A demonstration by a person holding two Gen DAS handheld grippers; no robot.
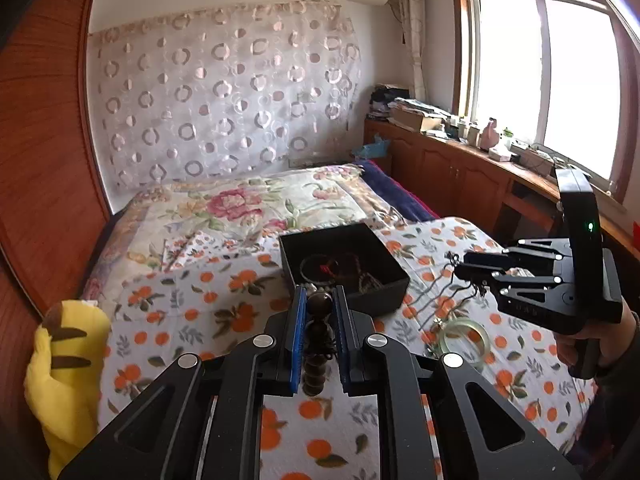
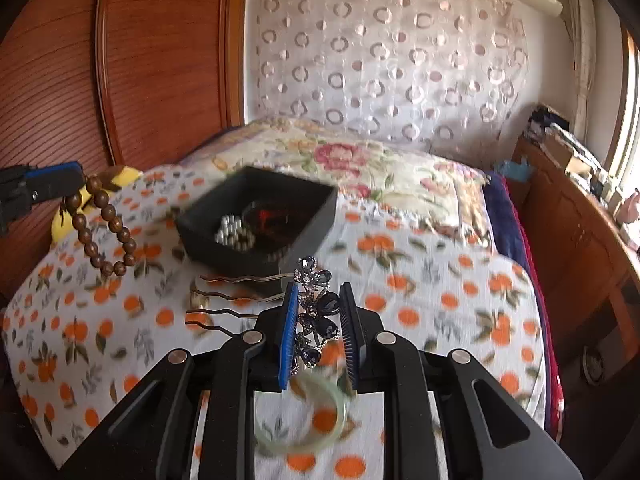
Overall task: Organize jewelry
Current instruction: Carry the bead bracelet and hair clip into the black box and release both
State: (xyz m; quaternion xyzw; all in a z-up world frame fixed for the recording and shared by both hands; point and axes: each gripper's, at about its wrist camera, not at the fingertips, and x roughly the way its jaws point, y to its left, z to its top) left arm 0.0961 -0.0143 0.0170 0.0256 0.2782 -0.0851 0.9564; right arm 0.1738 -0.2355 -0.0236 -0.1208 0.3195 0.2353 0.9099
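Gripping, left gripper (image 1: pixel 319 312): clenched on a brown wooden bead bracelet (image 2: pixel 105 229), which hangs in a loop below the pads at 9 o'clock in the right wrist view, clear of the bedspread.
Right gripper (image 2: pixel 318 326): clamped on the jewelled head of a dark-blue rhinestone hair comb (image 2: pixel 314 320); the comb's wavy metal prongs stick out toward 9 o'clock, above the cover.
Jewelry box (image 1: pixel 382 280): black, open, square, resting on the orange-print bedspread (image 1: pixel 224 312) at 12 o'clock from both grippers; silver beads and something red lie inside.
Jade bangle (image 2: pixel 320 420): pale green, lying flat on the bedspread at 6 o'clock under the right gripper, well short of the box.
Yellow plush toy (image 1: pixel 68 364): at 8 o'clock in the left wrist view, at the bed's edge.
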